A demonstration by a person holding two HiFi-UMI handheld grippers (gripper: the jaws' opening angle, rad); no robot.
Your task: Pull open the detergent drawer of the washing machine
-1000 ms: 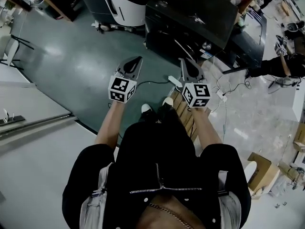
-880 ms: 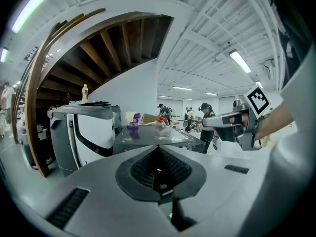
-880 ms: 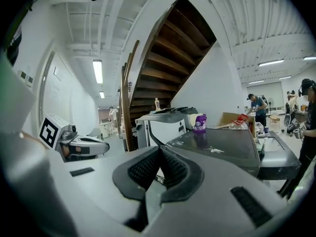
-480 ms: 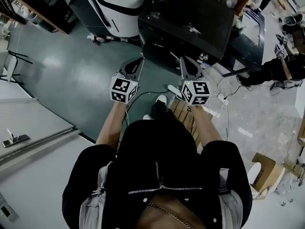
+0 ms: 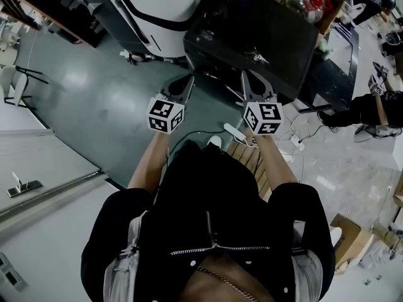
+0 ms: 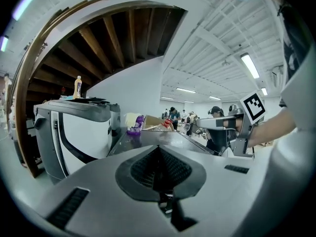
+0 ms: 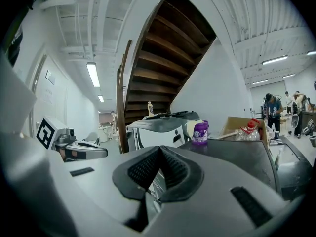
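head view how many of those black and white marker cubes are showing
2. One cube sits at the back of the left gripper, the other at the back of the right gripper, both held out ahead of the person. None appears hidden.

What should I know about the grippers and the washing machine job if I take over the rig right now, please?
Left gripper: fingers shut, nothing in them, held out in the air in front of the person.
Right gripper: fingers shut, empty, level with the left one, touching nothing.
Job's things: the dark machine just ahead is likely the washing machine. A purple bottle and a cardboard box stand on its top. Its detergent drawer cannot be made out from here.
Done: nothing; neither gripper is on the machine.
Left: close in, find the drawer, grip its front and pull it open.
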